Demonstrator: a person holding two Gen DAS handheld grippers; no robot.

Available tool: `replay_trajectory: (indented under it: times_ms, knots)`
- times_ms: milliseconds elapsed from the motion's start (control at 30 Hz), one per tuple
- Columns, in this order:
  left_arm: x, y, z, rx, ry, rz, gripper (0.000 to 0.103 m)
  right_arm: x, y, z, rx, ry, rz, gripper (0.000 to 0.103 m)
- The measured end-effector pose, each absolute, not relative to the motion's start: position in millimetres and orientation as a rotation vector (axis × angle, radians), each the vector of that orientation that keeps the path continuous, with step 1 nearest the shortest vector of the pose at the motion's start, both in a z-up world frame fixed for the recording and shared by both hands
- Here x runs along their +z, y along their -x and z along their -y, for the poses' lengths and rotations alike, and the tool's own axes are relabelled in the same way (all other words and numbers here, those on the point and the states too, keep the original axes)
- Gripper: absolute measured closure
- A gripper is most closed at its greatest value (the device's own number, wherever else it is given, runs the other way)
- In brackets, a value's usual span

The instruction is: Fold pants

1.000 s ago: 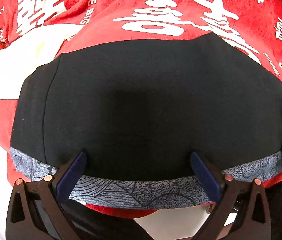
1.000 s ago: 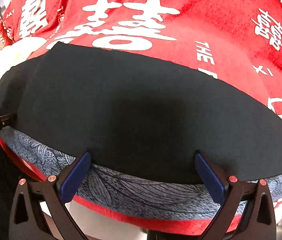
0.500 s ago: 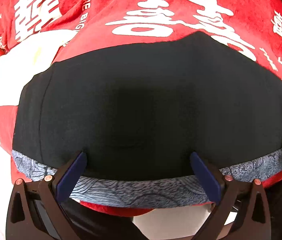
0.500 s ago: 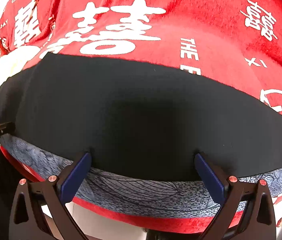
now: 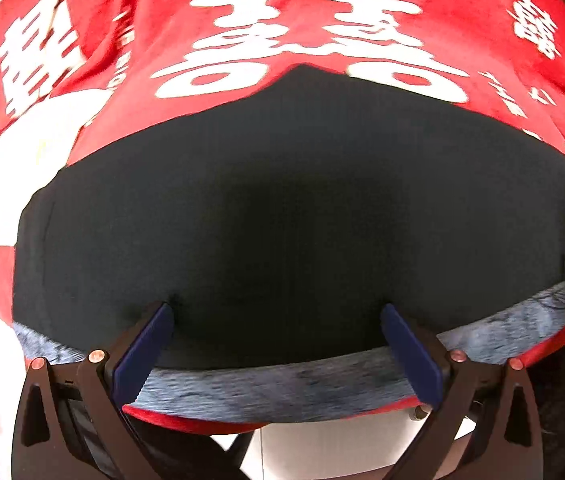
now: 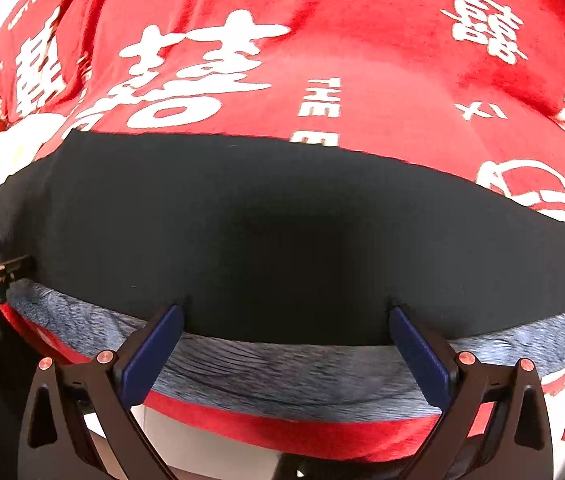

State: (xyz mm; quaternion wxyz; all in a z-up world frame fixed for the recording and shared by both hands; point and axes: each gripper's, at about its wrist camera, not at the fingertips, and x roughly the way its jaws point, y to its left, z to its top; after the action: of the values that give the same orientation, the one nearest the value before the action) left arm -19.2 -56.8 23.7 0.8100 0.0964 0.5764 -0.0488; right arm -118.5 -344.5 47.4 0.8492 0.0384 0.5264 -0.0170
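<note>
Fingers [image 5: 144,350] of left gripper [image 5: 278,336] set wide apart, blue pads planted at near hem of pants [image 5: 282,216], nothing pinched between; fingers [image 6: 154,350] of right gripper [image 6: 288,338] likewise spread, tips at same hem; both apparently pressing or bracing the fold edge, judged a flattening or alignment step rather than a lift.

Ordered largest to smallest:

1. Red blanket [image 6: 362,40]: plush pile, white printed characters; covers work surface, fills 9 through 3 o'clock of both views; serves as underlay.
2. Pants: black, matte, smooth knit; laid flat on blanket at frame centre, extending 9 to 3 o'clock; straight far edge at 12 o'clock in right view, pointed peak at 12 o'clock in left view; outline suggests one layer already doubled over, not confirmed.
3. Patterned band [image 6: 282,376]: grey-blue, line-printed fabric; runs along near edge at 6 o'clock, beneath black layer; whether lining or separate cloth cannot be told.
4. Gripper frames: black rigid plastic, copper-coloured rivets; pads dark blue, flat, rectangular.

Left gripper also visible at 9 o'clock of right view; right gripper at 3 o'clock of left view; placed side by side along hem to hold it even.
</note>
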Motion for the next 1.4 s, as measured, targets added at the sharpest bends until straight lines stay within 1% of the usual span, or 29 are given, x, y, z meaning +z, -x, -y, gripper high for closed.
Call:
replay_trajectory:
  times_ms: [133,300,467,633,767,900,1067,1133,1300,1400]
  knots:
    - [27.1,18.9,103.6,-0.194,-0.26,-1.225,0.0,52.6,131.4,378.7,-0.089,-0.122,-1.093,0.0]
    - [28.0,25.1,164.9,-0.311,-0.35,-1.204,0.0,53.3,161.9,449.2,-0.219,-0.223,-1.081,0.0]
    - [34.7,29.8,224.9,-0.414,-0.42,-1.166,0.0,48.7,211.5,527.8,-0.361,-0.398,-1.046,0.0]
    - [30.5,27.0,263.9,-0.462,-0.44,-1.184,0.0,32.8,240.9,567.9,-0.319,-0.57,-1.024,0.0]
    - [23.8,28.3,277.6,-0.464,-0.46,-1.195,0.0,12.3,241.3,572.0,-0.189,-0.721,-0.992,0.0]
    - [21.2,27.2,284.3,-0.448,-0.465,-1.206,0.0,-1.1,216.2,562.6,-0.115,-0.723,-0.98,0.0]
    - [20.1,22.8,285.1,-0.435,-0.467,-1.214,0.0,-0.3,175.3,558.6,-0.096,-0.66,-0.961,0.0]
    - [19.8,22.5,284.2,-0.435,-0.466,-1.213,0.0,-1.1,169.5,561.7,-0.103,-0.66,-0.955,0.0]
    - [17.4,20.6,284.2,-0.444,-0.437,-1.231,0.0,-11.7,181.5,576.4,-0.121,-0.76,-0.926,0.0]
    - [18.4,22.6,291.2,-0.465,-0.44,-1.226,0.0,-11.2,182.0,575.4,-0.131,-0.743,-0.928,0.013]
